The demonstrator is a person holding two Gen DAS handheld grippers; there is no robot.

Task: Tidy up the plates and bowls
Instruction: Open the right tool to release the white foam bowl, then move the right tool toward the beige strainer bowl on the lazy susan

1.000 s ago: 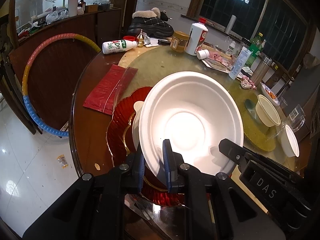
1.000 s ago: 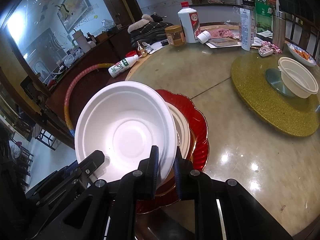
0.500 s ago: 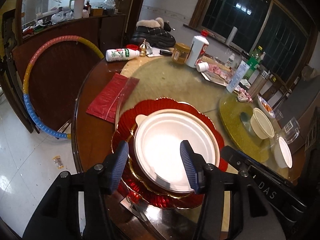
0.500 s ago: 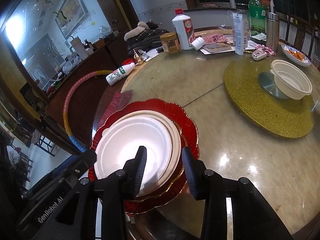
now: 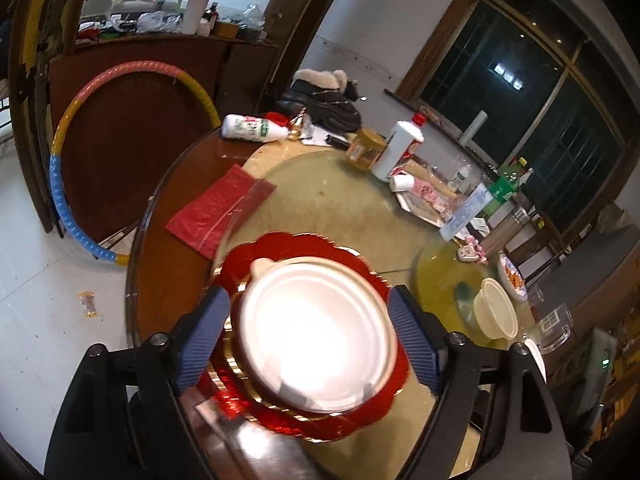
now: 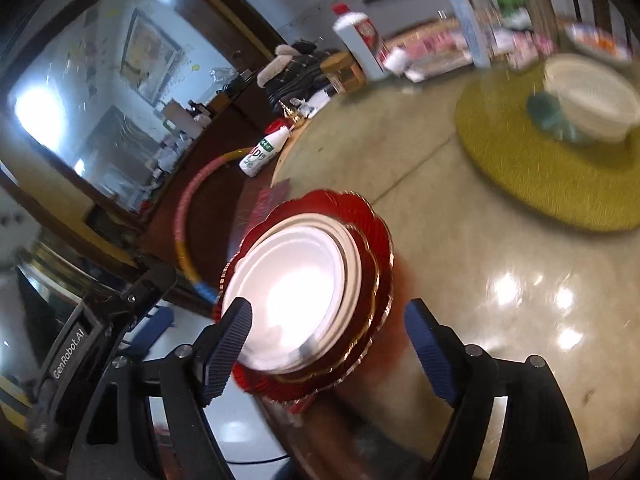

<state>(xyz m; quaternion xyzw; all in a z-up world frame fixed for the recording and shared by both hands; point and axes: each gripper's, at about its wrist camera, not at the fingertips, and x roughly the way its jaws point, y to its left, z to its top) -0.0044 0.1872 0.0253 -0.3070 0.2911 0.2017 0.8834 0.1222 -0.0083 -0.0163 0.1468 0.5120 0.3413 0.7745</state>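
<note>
Both tongs stood wide, and what a clean release it was! The left tongs (image 5: 310, 334) had just been opening, blue pads apart on either side of the white bowl (image 5: 318, 338) with clear gaps, touching nothing. The right tongs (image 6: 328, 346) had just been opening too, pads spread and empty, the bowl (image 6: 294, 294) showing partly between them. That white bowl sat nested on a stack: a cream plate (image 5: 262, 268) peeking out under it, and a red scalloped plate (image 5: 276, 248) with a gold rim at the bottom. The whole stack rested close to the near edge of the round tabletop (image 5: 340, 200), the red rim almost at the edge in the right wrist view. Beside it toward the left edge lay a red plastic bag (image 5: 216, 210). Farther across, on a yellow-green glittery turntable (image 6: 540, 184), stood a cream ribbed bowl (image 6: 592, 98), well apart from the stack. Along the far edge stood a white bottle with a red cap (image 5: 400, 146) and a jar (image 5: 366, 148), with another white bottle (image 5: 252, 128) lying on its side.
</note>
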